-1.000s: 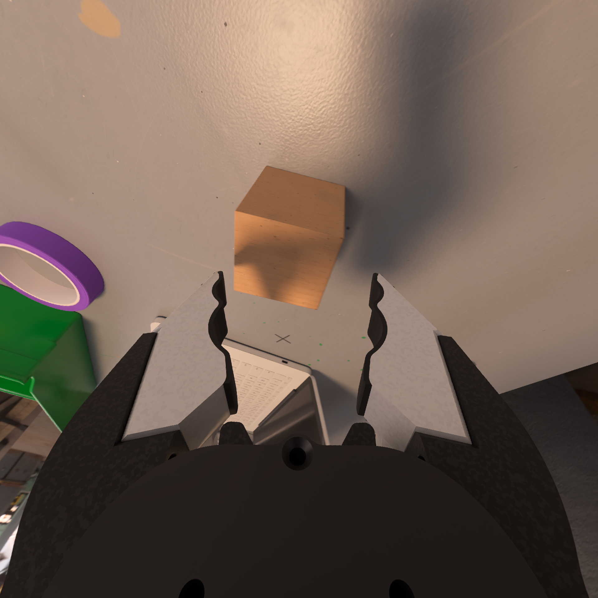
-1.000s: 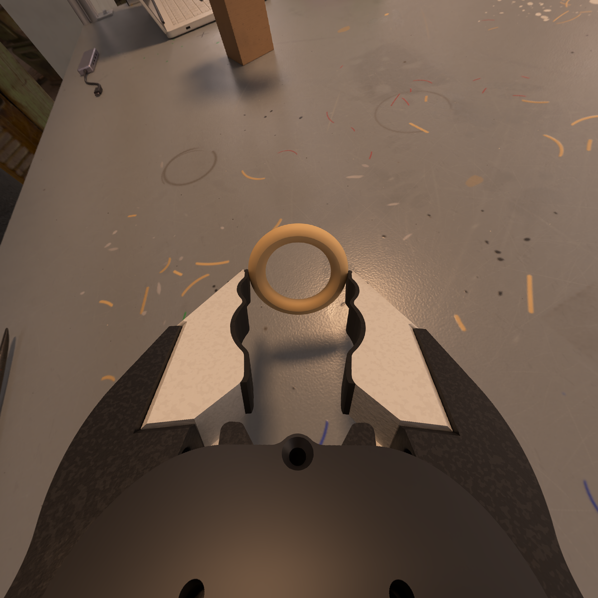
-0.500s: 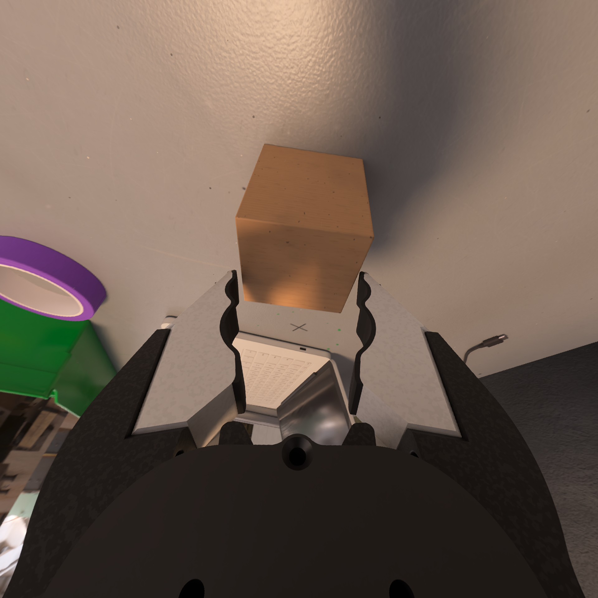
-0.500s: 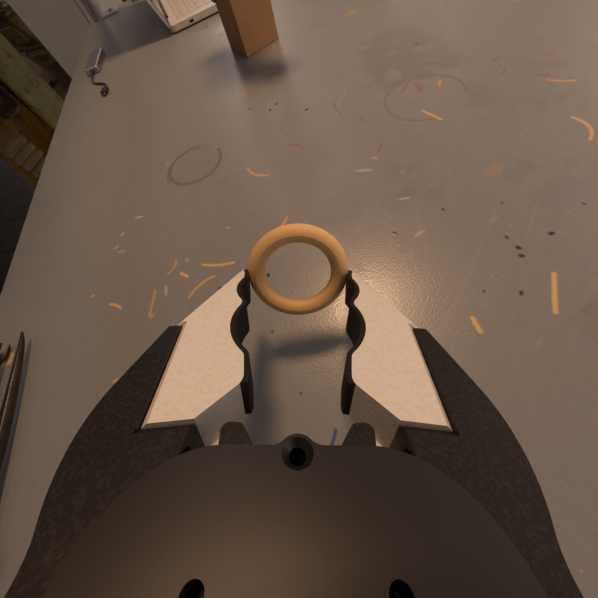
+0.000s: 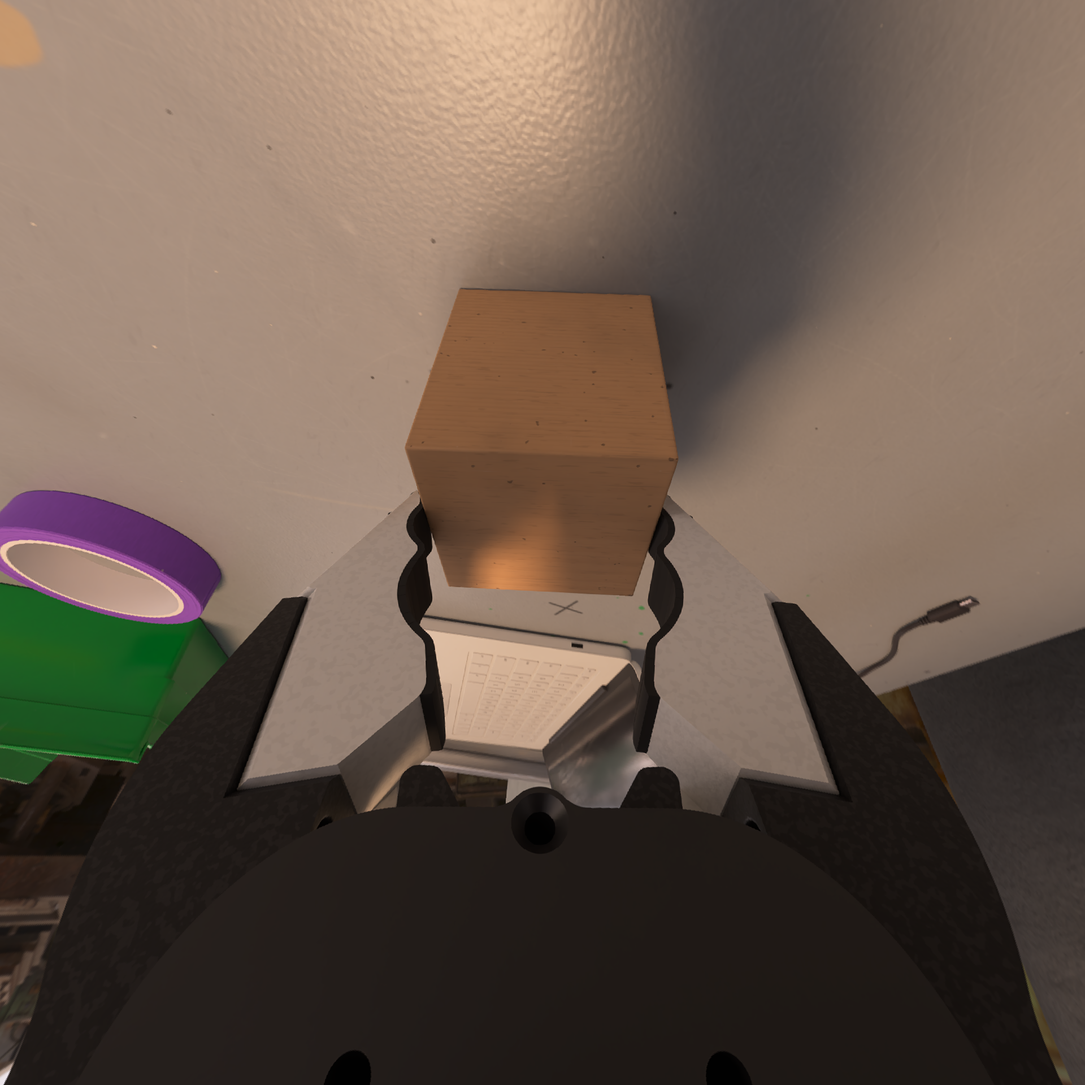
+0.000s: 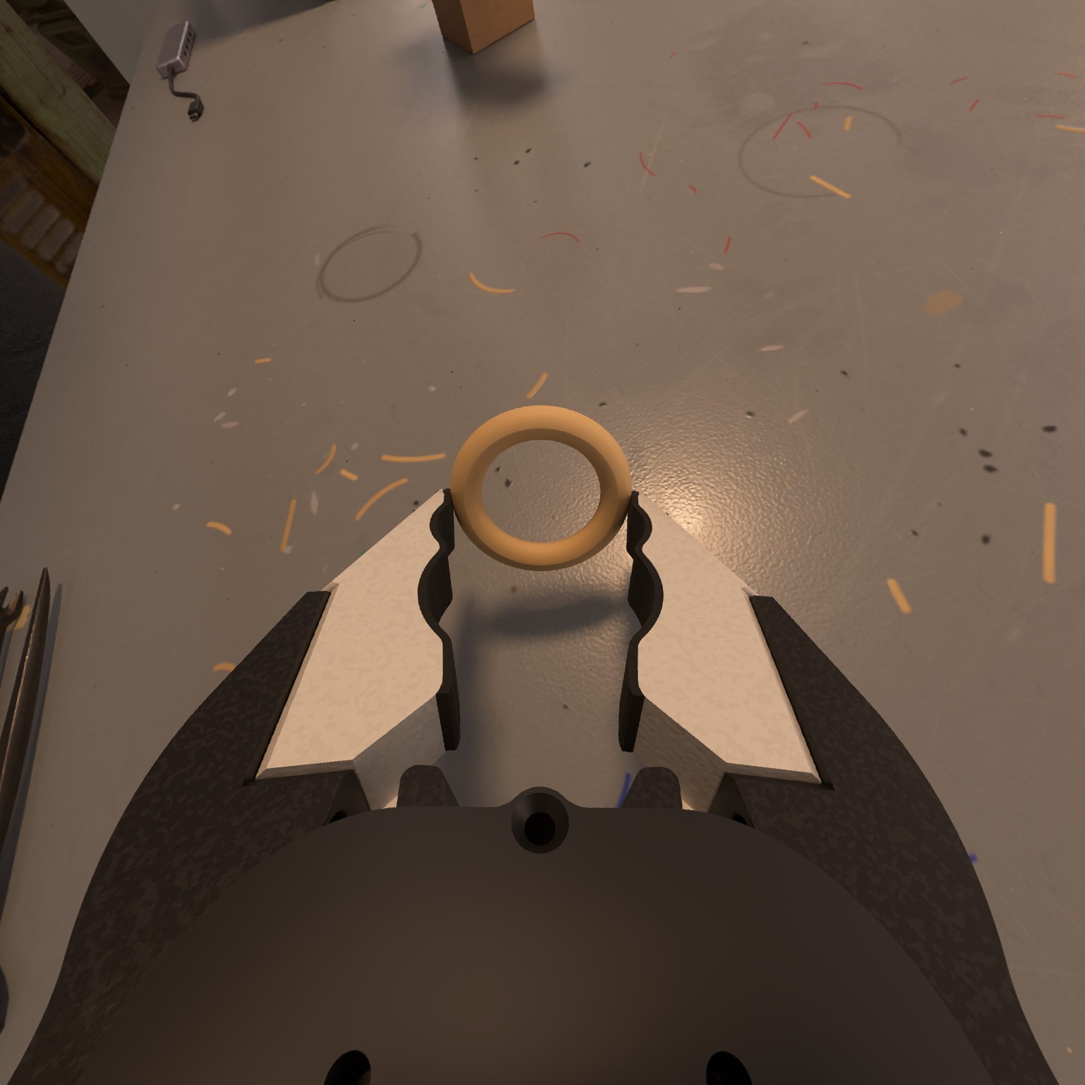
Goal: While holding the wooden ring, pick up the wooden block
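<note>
The wooden block [image 5: 540, 434] is a tan cube held between the fingertips of my left gripper [image 5: 541, 514], which is shut on its two sides. The block also shows at the top edge of the right wrist view [image 6: 481, 23], with its shadow a little apart from it on the grey table [image 6: 822, 381]. My right gripper [image 6: 540, 505] is shut on the wooden ring [image 6: 540, 555] and holds it upright above the table, with the ring's shadow below it.
A purple tape roll [image 5: 105, 555] sits on a green box [image 5: 88, 693] to the left of the block. A white laptop [image 5: 522, 687] lies behind the left fingers, with a cable [image 5: 916, 628] to the right. A small grey hub [image 6: 176, 50] and metal tools [image 6: 23, 675] lie near the table's left edge.
My left gripper moved forward around the block and its fingers closed on the sides. The block's shadow now lies apart from it. My right gripper drifted slightly, still holding the ring.
</note>
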You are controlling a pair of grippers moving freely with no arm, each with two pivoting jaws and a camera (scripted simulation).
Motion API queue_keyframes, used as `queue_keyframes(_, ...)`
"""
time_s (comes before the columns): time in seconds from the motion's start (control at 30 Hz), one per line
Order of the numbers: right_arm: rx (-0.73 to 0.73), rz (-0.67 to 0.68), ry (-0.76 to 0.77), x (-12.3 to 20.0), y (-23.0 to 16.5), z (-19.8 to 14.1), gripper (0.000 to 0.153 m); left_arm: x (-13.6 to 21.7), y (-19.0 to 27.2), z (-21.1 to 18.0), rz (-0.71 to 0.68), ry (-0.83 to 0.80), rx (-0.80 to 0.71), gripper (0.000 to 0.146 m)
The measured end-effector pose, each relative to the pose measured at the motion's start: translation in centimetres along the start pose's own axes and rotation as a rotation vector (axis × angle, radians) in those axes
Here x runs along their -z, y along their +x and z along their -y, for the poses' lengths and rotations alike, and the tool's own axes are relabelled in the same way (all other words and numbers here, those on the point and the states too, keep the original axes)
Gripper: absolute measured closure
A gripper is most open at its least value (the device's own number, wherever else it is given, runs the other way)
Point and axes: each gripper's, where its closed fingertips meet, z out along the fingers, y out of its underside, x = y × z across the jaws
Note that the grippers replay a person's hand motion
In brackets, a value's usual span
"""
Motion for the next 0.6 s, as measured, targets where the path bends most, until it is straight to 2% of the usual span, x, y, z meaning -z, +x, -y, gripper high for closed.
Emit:
queue_keyframes(0.13, -0.002, 0.002, 0.002, 0.1, -0.1, 0.0, 0.093, 0.3, 0.6, -0.1, -0.038, -0.018, 0.019, 0.071)
queue_keyframes(0.23, -0.001, 0.012, 0.011, 0.3, -0.4, 0.3, 0.093, 2.3, 0.9, 0.0, -0.032, 0.017, 0.049, 0.071)
queue_keyframes(0.43, -0.016, 0.055, 0.064, 0.7, -0.6, 1.8, 0.093, 11.9, 0.8, 2.2, 0.015, 0.146, 0.106, 0.071)
queue_keyframes(0.6, 0.017, 0.05, 0.135, 0.8, 0.5, 4.5, 0.093, 19.3, 1.7, 7.9, 0.062, 0.16, 0.023, 0.071)
